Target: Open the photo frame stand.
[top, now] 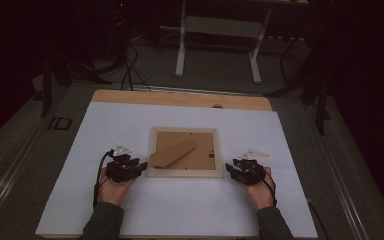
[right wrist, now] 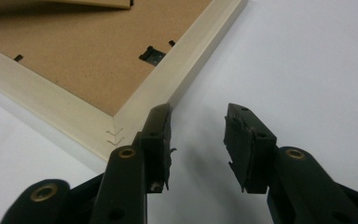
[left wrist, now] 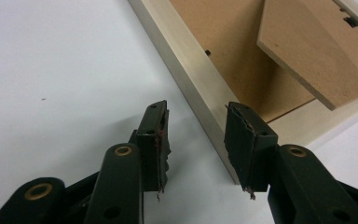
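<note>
Flanking picture frame (top: 184, 174), face-down mid-sheet | L gripper (top: 139, 167) & R gripper (top: 228, 169): jaws spread, nothing pinched | stand (top: 173, 152) propped up | frame not gripped yet, handling pending

Both handheld units, left gripper (top: 139, 165) and right gripper (top: 227, 167), are matt black with brass-coloured pivot bushings, frayed dark jaw pads, grey three-cornered top plates and trailing black cables; the person wears dark grey sleeves (top: 104, 222).
</note>
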{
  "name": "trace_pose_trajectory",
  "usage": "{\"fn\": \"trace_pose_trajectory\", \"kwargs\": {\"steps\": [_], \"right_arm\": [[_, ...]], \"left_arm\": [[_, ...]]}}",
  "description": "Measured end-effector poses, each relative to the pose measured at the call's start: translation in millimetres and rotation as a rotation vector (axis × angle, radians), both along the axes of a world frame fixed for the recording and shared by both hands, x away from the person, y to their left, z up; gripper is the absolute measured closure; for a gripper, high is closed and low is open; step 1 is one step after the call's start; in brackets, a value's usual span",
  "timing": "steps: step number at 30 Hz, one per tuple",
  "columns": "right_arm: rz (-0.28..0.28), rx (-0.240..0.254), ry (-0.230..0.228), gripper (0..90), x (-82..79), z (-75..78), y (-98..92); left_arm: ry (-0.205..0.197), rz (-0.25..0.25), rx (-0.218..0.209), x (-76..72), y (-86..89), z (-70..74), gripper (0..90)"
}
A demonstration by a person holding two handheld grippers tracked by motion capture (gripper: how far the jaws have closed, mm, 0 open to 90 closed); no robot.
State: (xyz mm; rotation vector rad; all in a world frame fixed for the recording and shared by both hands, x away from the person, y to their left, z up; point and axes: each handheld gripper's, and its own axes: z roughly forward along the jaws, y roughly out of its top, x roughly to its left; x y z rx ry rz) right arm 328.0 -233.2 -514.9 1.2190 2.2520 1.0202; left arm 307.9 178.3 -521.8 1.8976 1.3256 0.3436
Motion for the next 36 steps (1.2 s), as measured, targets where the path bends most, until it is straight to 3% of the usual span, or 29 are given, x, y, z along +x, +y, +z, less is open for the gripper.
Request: {"fn": "trace_pose_trajectory", "kwargs": {"steps": [5, 13, 21, 36], "right_arm": [[0.005, 0.004, -0.001, 60.2, 0.1, 0.4, -0.3], [0.017, 0.007, 0.002, 60.2, 0.4, -0.7, 0.2], [0.018, 0.008, 0.001, 60.0, 0.4, -0.8, 0.5], [0.023, 0.011, 0.014, 59.0, 0.6, -0.8, 0.0]], "left_arm": [[-0.008, 0.002, 0.015, -0.5, 1.0, 6.5, 57.4], [-0.019, 0.018, -0.008, 0.4, 8.3, 13.4, 56.4], [-0.045, 0.013, -0.001, -0.3, 11.8, 17.4, 56.6], [-0.079, 0.004, -0.038, -1.7, 12.6, 30.7, 55.7]]}}
